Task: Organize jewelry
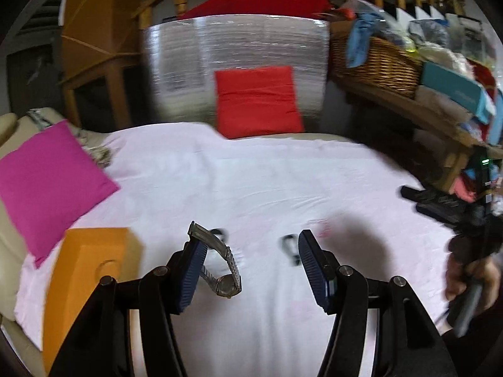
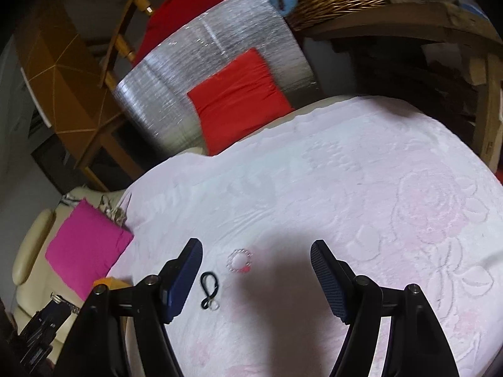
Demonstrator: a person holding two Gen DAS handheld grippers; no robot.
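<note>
Hanging watch: a silver wristwatch (image 1: pixel 224 270) drapes over the left gripper's (image 1: pixel 248 270) left pad, lower centre of the left wrist view
Left gripper: jaws wide, nothing pinched between them
Right gripper (image 2: pixel 256 278): jaws wide, holding nothing
Bead bracelet (image 2: pixel 239 260): on the pink blanket (image 2: pixel 345 188), centre, between the right fingers
Black clip (image 2: pixel 210 290): just lower left of the bracelet
Orange box (image 1: pixel 81 279): lower left

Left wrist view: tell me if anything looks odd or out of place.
The metal watch hangs draped over one pad of the open left gripper, caught on a single finger rather than pinched between both. It dangles above the pink cloth, near the orange box.
</note>
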